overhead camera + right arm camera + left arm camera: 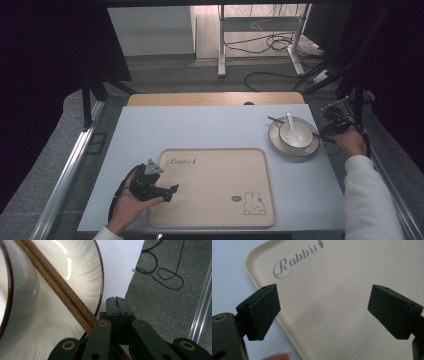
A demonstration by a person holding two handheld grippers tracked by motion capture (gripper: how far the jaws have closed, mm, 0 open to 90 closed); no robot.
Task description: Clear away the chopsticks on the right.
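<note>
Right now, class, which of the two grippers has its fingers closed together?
The right gripper, beside the plate holding the chopsticks. The left gripper spreads its fingers wide over the tray.

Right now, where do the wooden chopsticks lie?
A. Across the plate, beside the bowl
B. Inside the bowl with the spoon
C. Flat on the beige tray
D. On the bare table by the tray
A: in the right gripper view the chopsticks run across the plate alongside the bowl; the high view shows the tray bare.
</note>
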